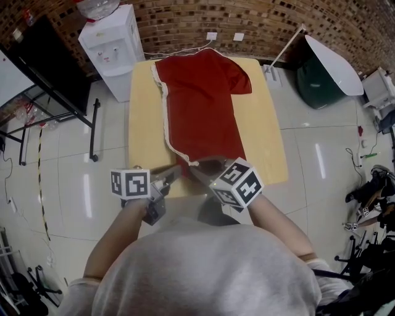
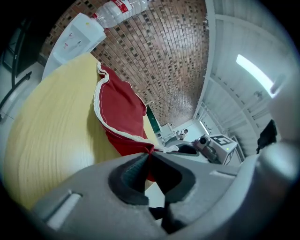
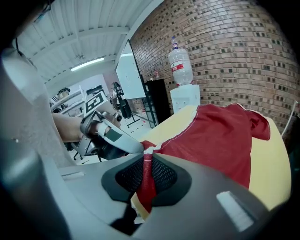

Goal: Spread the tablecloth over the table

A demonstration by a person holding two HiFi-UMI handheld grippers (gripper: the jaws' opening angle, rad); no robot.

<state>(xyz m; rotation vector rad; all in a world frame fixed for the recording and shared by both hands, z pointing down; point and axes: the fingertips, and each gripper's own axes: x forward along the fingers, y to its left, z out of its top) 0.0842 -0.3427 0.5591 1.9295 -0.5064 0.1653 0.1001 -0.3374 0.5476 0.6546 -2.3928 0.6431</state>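
A tiled floor [image 1: 315,142] and a brick wall [image 1: 265,18] surround a pale wooden table [image 1: 145,117], seen from above by the person standing at its near edge. The person's grey top [image 1: 203,271] fills the bottom of the head view.

A red tablecloth [image 1: 203,111] with white trim lies on the table in a long, partly folded strip. It runs from the far edge down the middle to the near edge. Bare wood shows along the left and right edges and at both near corners. The cloth is widest at the far edge, where a flap is folded over toward the far right corner, and it narrows to a point at the near edge.

A white water dispenser [image 1: 114,46] stands on the floor just beyond the far left corner, with a clear bottle [image 3: 180,65] on top.

Both grippers meet at the cloth's narrow near end, tips almost touching each other. The left gripper [image 2: 149,155] has its jaws pressed together on a corner of the red fabric with its white trim. The right gripper [image 3: 147,159] has its jaws clamped on a gathered fold of the same end, and red cloth hangs down between them. Each gripper carries a marker cube, left [image 1: 130,183] and right [image 1: 238,183].
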